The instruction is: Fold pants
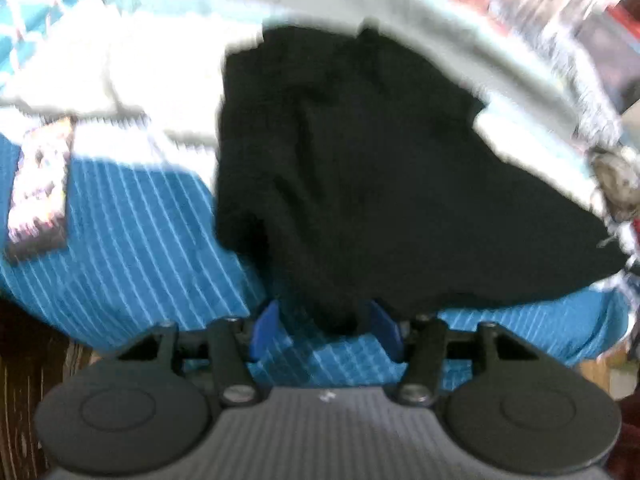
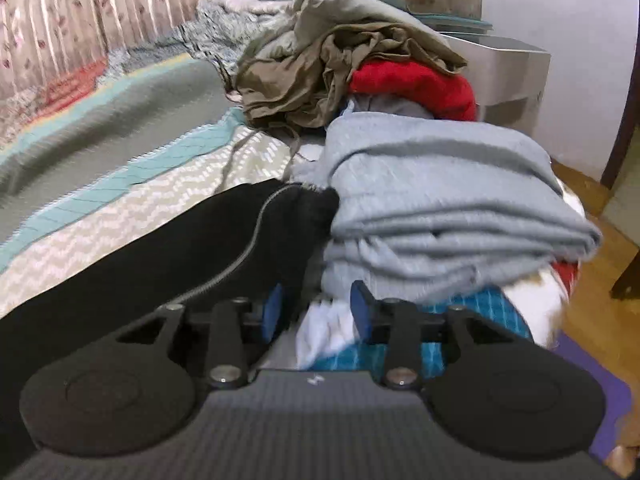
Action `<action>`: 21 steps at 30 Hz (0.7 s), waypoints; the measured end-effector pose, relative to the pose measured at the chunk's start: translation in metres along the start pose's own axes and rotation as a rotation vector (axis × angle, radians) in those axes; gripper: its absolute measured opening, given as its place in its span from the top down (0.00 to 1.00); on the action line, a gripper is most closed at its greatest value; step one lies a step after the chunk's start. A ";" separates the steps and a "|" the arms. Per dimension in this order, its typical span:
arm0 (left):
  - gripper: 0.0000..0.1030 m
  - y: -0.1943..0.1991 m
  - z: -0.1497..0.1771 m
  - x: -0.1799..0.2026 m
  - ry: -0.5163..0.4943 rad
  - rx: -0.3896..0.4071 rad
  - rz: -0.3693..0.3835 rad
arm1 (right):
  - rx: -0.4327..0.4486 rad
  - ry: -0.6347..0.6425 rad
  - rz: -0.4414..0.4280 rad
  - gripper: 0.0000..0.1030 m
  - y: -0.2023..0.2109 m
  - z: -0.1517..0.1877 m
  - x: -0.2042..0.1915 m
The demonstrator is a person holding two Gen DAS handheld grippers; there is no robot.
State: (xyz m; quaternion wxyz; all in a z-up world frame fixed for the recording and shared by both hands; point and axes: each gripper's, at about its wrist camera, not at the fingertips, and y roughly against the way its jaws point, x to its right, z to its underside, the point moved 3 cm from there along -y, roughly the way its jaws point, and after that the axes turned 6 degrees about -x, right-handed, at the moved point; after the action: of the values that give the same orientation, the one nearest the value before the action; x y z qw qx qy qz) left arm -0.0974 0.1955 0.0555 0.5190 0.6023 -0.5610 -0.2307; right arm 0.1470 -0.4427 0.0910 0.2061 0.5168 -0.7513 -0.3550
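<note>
Your left tool (image 1: 326,330) is standing open around a hanging bit of the pants (image 1: 360,168), seemingly unpinched; your right tool (image 2: 316,308) is gaping beside them. That fold may be slipping loose.

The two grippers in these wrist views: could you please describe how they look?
They look alike. The left gripper and the right gripper each have blue pads on black linkage arms with silver screws, two round black discs at the sides, and a ribbed grey body bearing a small white mark. No cables, hands or sleeves show.
</note>
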 end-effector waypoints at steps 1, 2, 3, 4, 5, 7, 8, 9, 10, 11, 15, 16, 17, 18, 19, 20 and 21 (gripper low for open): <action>0.40 0.012 -0.007 -0.010 0.013 0.056 -0.019 | 0.022 -0.002 -0.012 0.60 0.009 0.001 0.000; 0.37 0.020 -0.016 -0.020 0.037 0.103 -0.037 | 0.051 0.005 -0.029 0.60 0.016 0.001 -0.005; 0.29 0.024 -0.029 -0.031 0.069 0.146 -0.052 | 0.080 0.021 -0.048 0.60 0.026 0.003 -0.015; 0.23 0.025 -0.045 -0.042 0.103 0.180 -0.067 | 0.103 0.047 -0.081 0.60 0.032 -0.003 -0.031; 0.23 0.023 -0.063 -0.050 0.124 0.208 -0.078 | 0.112 0.069 -0.127 0.59 0.034 -0.012 -0.047; 0.23 0.006 -0.100 -0.066 0.134 0.257 -0.094 | 0.096 0.120 -0.264 0.59 0.034 -0.032 -0.088; 0.23 -0.007 -0.117 -0.069 0.147 0.259 -0.100 | 0.085 0.154 -0.336 0.59 0.034 -0.039 -0.114; 0.23 -0.023 -0.134 -0.075 0.163 0.250 -0.094 | 0.073 0.202 -0.402 0.59 0.032 -0.047 -0.143; 0.23 -0.043 -0.149 -0.079 0.175 0.236 -0.078 | 0.059 0.258 -0.457 0.57 0.028 -0.053 -0.174; 0.23 -0.063 -0.164 -0.083 0.186 0.218 -0.081 | 0.041 0.321 -0.505 0.53 0.024 -0.057 -0.207; 0.22 -0.114 -0.194 -0.070 0.193 0.187 -0.094 | -0.014 0.601 -0.660 0.34 0.003 -0.056 -0.352; 0.20 -0.121 -0.197 -0.065 0.187 0.186 -0.099 | -0.027 0.656 -0.672 0.34 -0.005 -0.052 -0.387; 0.20 -0.129 -0.201 -0.061 0.176 0.191 -0.113 | -0.049 0.704 -0.686 0.33 -0.016 -0.049 -0.423; 0.24 -0.133 -0.200 -0.056 0.158 0.203 -0.132 | -0.076 0.740 -0.701 0.32 -0.026 -0.044 -0.453; 0.33 -0.138 -0.201 -0.053 0.138 0.207 -0.151 | -0.108 0.770 -0.715 0.32 -0.038 -0.040 -0.484; 0.35 -0.142 -0.200 -0.051 0.122 0.203 -0.173 | -0.136 0.791 -0.720 0.30 -0.047 -0.033 -0.511; 0.39 -0.143 -0.201 -0.045 0.110 0.205 -0.188 | -0.166 0.810 -0.718 0.29 -0.058 -0.026 -0.538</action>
State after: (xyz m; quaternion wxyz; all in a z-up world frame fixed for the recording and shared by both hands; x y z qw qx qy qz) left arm 0.1256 0.2865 -0.0133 0.4609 0.7137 -0.4933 -0.1865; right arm 0.4059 0.0329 0.0960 0.3848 0.8182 -0.3576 -0.2337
